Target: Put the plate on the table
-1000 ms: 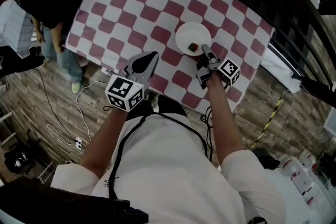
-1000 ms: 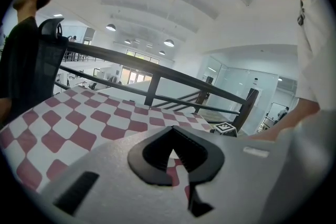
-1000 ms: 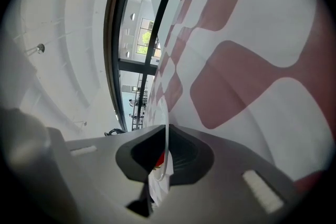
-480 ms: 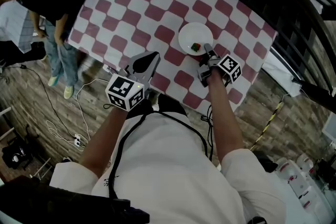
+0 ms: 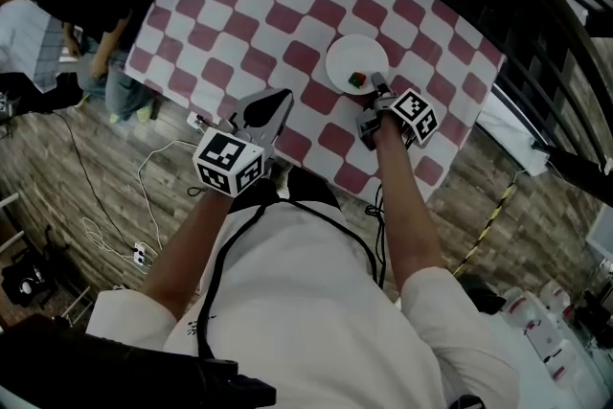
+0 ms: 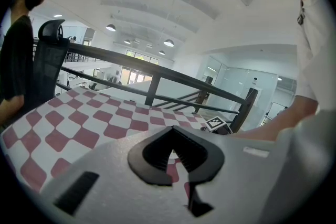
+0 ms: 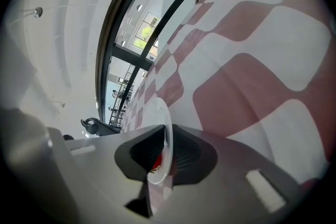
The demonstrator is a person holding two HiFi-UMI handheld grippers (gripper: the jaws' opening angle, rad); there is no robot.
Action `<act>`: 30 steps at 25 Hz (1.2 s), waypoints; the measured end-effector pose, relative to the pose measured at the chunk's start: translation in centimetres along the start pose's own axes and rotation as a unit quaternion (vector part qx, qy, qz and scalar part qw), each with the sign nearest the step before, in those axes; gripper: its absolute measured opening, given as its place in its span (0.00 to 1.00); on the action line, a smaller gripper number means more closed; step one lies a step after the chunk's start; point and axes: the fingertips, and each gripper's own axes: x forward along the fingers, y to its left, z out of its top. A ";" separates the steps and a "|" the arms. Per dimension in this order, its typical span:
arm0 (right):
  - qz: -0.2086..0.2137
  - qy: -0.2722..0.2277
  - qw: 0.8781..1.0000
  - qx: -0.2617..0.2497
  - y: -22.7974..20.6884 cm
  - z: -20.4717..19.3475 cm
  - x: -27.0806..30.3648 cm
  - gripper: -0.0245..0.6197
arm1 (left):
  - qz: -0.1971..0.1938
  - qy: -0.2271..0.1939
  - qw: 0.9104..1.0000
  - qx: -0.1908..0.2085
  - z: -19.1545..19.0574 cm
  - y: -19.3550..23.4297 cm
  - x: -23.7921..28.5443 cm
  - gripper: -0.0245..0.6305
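My right tool (image 5: 374, 83) has the near rim of the white plate (image 5: 352, 57) between its jaws. The jaws are opening, though in the right gripper view their tips (image 7: 167, 131) look to be touching the rim on both sides. The plate (image 7: 159, 113) sits on the red-and-white checked cloth of the desk (image 5: 239, 5), toward its right side and close to the edge nearest me. A small red and green thing (image 5: 356, 80) lies on the plate just ahead of the tool. My left tool (image 5: 278, 99) hangs over the near edge of the desk, well apart from the plate, with its jaws together and nothing between them (image 6: 171, 131).
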 end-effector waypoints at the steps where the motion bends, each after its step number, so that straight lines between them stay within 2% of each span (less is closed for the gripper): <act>1: -0.004 0.001 1.000 -0.005 0.0 0.0 0.0 0.10 | -0.001 0.000 1.000 0.001 0.0 -0.1 0.0 0.04; 3: -0.009 0.004 1.000 -0.018 0.2 -0.1 0.0 0.11 | -0.002 0.000 1.000 0.001 0.0 -0.1 -0.3 0.04; 10: 0.010 0.010 0.999 -0.030 1.4 -0.3 -0.1 0.26 | 0.001 -0.002 1.000 0.003 0.2 -0.2 -1.2 0.04; 15: 0.022 0.015 0.999 -0.039 2.4 -0.4 0.0 0.41 | 0.003 -0.006 1.000 0.006 0.7 -0.2 -1.3 0.04; 30: 0.029 0.008 0.999 -0.039 2.9 -0.4 -0.5 0.47 | 0.001 -0.016 1.000 0.017 1.8 0.2 -2.6 0.04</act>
